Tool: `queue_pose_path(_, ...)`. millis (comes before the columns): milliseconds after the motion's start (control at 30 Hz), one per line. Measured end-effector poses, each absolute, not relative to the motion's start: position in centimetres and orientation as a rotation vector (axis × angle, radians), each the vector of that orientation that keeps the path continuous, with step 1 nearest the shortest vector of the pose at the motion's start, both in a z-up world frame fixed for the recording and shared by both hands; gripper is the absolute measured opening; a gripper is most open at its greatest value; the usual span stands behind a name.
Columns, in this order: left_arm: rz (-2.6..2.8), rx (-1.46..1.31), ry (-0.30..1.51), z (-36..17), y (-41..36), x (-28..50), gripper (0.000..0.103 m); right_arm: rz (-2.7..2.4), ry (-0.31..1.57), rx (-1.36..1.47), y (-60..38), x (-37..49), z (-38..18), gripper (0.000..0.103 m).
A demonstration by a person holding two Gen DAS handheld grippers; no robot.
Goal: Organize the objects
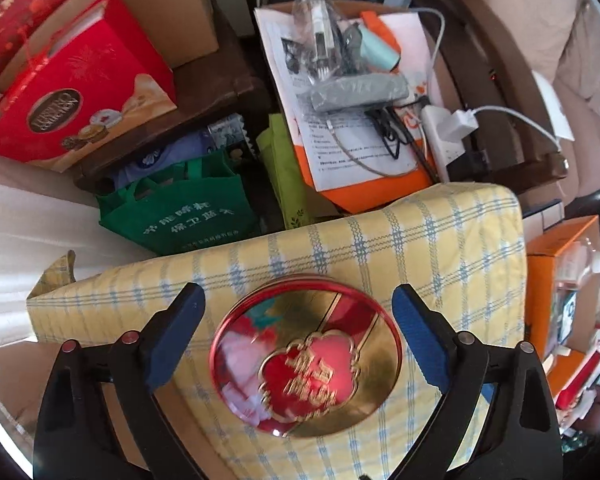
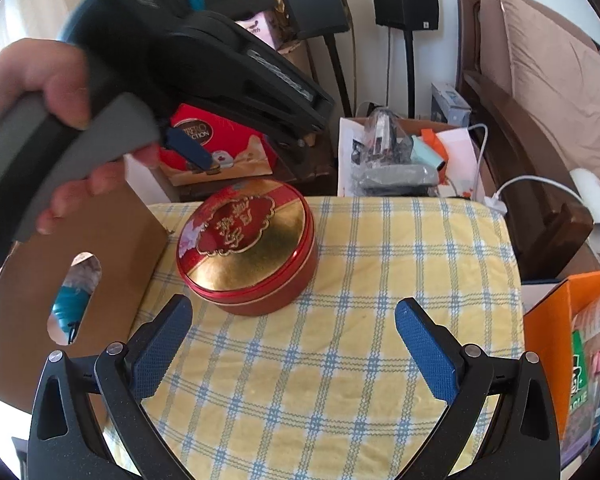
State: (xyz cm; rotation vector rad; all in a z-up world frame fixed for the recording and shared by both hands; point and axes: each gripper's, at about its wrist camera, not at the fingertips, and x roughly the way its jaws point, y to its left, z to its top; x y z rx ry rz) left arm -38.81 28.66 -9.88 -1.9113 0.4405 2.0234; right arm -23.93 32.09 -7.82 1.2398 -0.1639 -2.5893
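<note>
A round red and gold tin [image 1: 306, 356] [image 2: 246, 248] lies lid up on a yellow checked cloth [image 1: 440, 240] [image 2: 380, 280]. My left gripper [image 1: 298, 294] points straight down over it, open, a blue pad on either side of the lid and neither touching it. In the right wrist view a hand [image 2: 56, 80] holds that gripper above and behind the tin, and one of its blue fingers [image 2: 190, 151] shows. My right gripper [image 2: 293, 305] stands open and empty just in front of the tin, low over the cloth.
A brown cardboard box with a handle hole [image 2: 80, 280] stands against the cloth's left edge. Behind are a red chocolate box [image 1: 80, 92], a green bag [image 1: 180, 216] and a box of papers and cables [image 1: 352, 92]. An orange box [image 2: 560, 320] is at the right.
</note>
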Motion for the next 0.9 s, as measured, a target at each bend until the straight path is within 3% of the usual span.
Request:
queue_pose_path(400, 1.952, -2.053, 0.433, -13.2, 29.2, -38.1, 0.093, -2.555, -0.168, 1.28, 32.8, -22.7, -8.5, 0.102)
queue_pose_path(667, 1.9, -2.041, 0.465, -13.4, 29.9, -32.8, 0.092, -2.552, -0.144, 1.336, 33.2, -19.3, -8.8, 0.102)
queue_pose_path(900, 1.782, -2.044, 0.337, -14.7, 30.1, -26.8, 0.094, -2.582, -0.118, 1.356, 34.2, -14.2, -8.0, 0.102)
